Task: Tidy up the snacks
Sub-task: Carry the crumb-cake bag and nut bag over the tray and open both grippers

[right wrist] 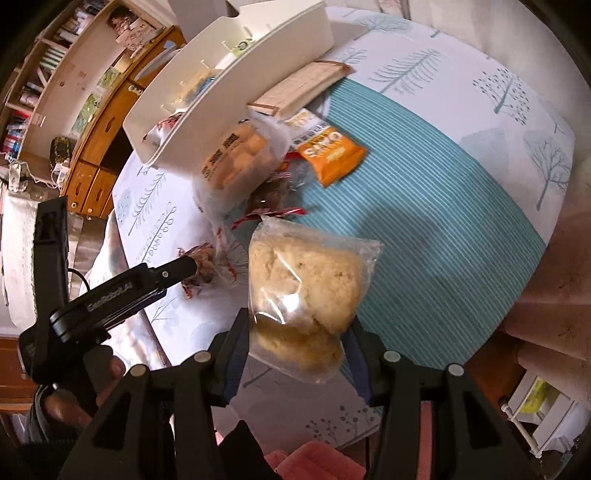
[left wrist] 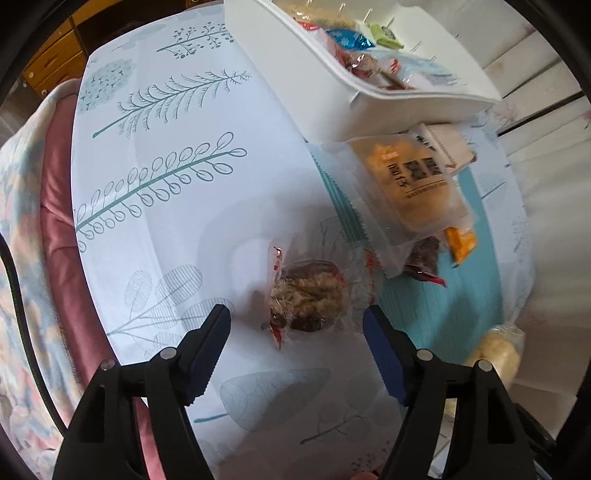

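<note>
Right hand-held gripper grips a clear bag of pale puffs, next bound for the white organizer tray; left hand-held gripper hangs open over a clear-wrapped brown nut cluster.

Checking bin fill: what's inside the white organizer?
White organizer holds wrapped snacks: a blue wrapper, a green one, red-and-clear packets. Its near wall hides the lower contents; count unclear.

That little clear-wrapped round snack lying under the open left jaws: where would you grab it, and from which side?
Grip the round snack across its plump middle, coming straight down from above. It lies flat on the tablecloth, and the flat crimped ends offer little to pinch. The left gripper already straddles it.
</note>
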Demonstrator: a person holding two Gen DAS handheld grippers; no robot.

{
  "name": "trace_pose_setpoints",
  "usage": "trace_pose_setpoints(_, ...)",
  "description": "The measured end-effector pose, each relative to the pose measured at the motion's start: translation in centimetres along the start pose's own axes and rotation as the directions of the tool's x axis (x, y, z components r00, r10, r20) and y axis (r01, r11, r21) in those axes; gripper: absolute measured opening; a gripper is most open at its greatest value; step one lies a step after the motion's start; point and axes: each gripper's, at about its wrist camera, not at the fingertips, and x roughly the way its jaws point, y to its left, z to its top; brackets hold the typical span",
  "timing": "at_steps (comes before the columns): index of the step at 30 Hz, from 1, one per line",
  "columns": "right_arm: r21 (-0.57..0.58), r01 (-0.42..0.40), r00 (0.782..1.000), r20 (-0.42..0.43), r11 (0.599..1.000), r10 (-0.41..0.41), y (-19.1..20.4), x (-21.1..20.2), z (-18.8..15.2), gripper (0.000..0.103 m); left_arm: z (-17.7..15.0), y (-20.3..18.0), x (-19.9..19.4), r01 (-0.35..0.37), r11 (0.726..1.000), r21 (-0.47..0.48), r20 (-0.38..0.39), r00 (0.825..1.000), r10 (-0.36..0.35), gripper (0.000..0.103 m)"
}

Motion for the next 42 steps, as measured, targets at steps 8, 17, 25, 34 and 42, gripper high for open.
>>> trace_pose_setpoints(8, -0.017, -0.013, 1.000, -0.023, 1.000, 0.012, -1.1, -0.4, 1.6, 0.048, 0.5, -0.6, 2.1, -0.043, 0.999, -0.032, -0.042, 0.998, 0.042, 0.073)
trace_pose_setpoints(17, -0.112, -0.022, 0.998, -0.061, 0.993, 0.016, -1.1, -0.4, 3.9, 0.048, 1.2, -1.4, 3.4, -0.051, 0.994, -0.099, -0.055, 0.997, 0.046, 0.072)
trace_pose_setpoints(25, -0.217, -0.033, 0.997, -0.069, 0.976, 0.018, -0.7, -0.8, 6.8, 0.049, 1.0, -1.3, 3.6, -0.005, 0.981, -0.193, -0.045, 0.999, -0.004, 0.048)
trace_pose_setpoints(34, -0.367, -0.053, 0.997, -0.079, 0.929, 0.026, 0.1, -1.2, 10.4, 0.048, 0.0, -0.9, 2.5, 0.007, 0.952, -0.305, -0.005, 1.000, -0.009, 0.047)
trace_pose_setpoints(42, -0.497, -0.058, 0.998, -0.024, 0.866, 0.053, 1.5, -2.1, 14.7, 0.049, -0.8, -0.6, -1.8, 0.056, 0.907, -0.418, 0.124, 0.992, -0.004, 0.046)
